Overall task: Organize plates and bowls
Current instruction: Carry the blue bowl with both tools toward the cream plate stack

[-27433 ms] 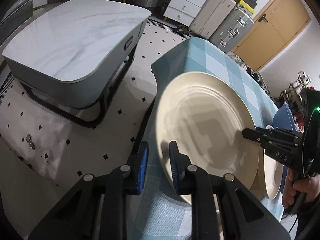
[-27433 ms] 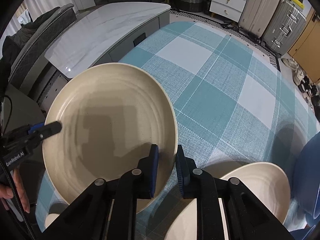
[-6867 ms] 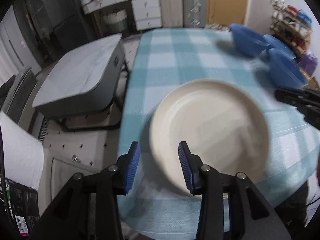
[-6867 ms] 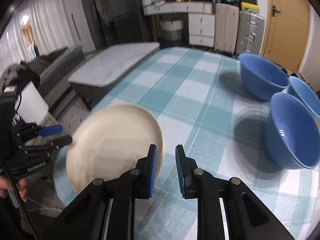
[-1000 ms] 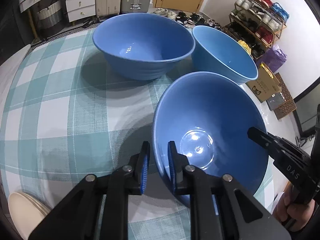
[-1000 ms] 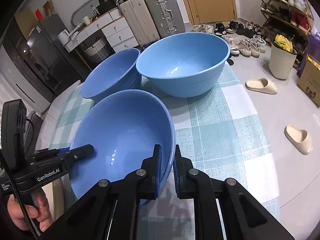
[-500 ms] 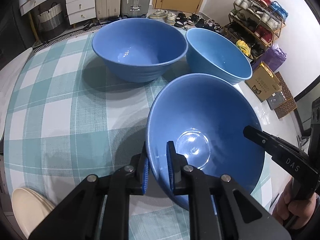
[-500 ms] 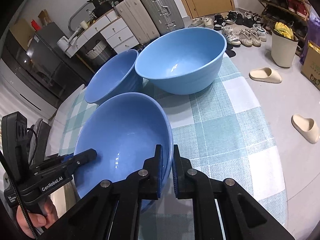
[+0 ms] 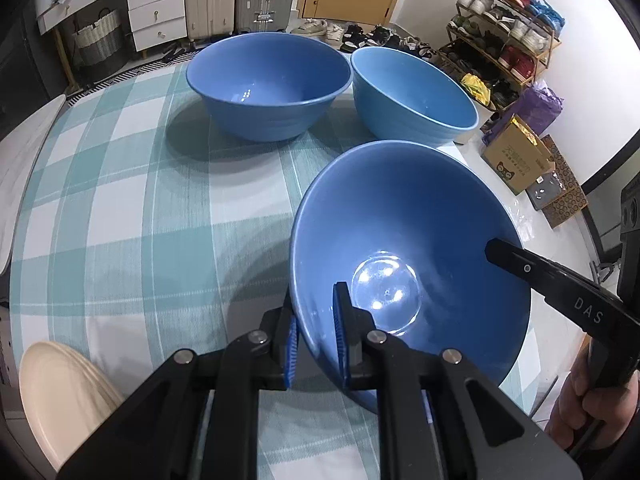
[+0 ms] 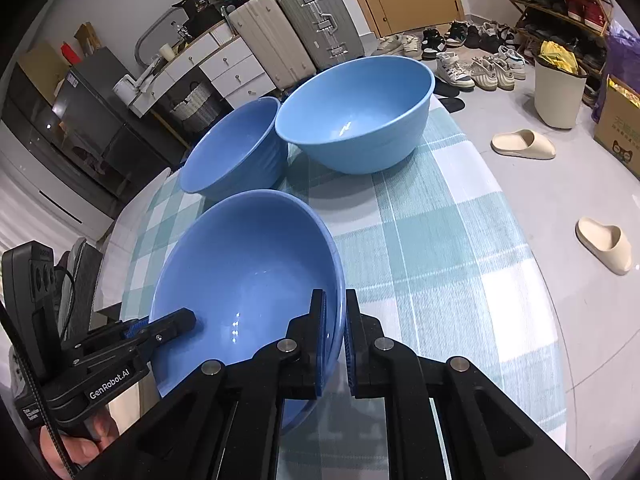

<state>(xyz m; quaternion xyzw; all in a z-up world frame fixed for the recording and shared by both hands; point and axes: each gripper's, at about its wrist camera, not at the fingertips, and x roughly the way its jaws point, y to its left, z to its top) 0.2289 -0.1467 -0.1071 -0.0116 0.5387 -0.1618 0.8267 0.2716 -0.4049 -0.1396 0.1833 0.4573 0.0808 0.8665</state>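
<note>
A blue bowl [image 9: 432,216] [image 10: 240,248] is held tilted above the checked tablecloth [image 9: 120,184] [image 10: 432,248], gripped on opposite rims. My left gripper [image 9: 314,320] is shut on its near rim, one pad inside, one outside. My right gripper [image 10: 335,320] is shut on the opposite rim; it shows in the left wrist view as the black finger [image 9: 516,260] at the bowl's right edge. Two more blue bowls stand behind on the table: a darker one [image 9: 268,80] [image 10: 236,148] and a lighter one [image 9: 416,92] [image 10: 356,116]. Cream plates [image 9: 60,396] lie stacked at the table's near left corner.
The table's right edge [image 10: 532,264] drops to a floor with slippers [image 10: 604,244], a bin [image 10: 558,92], a cardboard box [image 9: 516,156] and a shoe rack [image 9: 508,12]. Suitcases [image 10: 296,24] and drawers [image 9: 156,12] stand beyond the far end. A hand [image 9: 580,396] holds the right gripper.
Both grippers have carried the held bowl a little up and sideways together; it now sits lower and further right in the left wrist view. The other two bowls have not moved.
</note>
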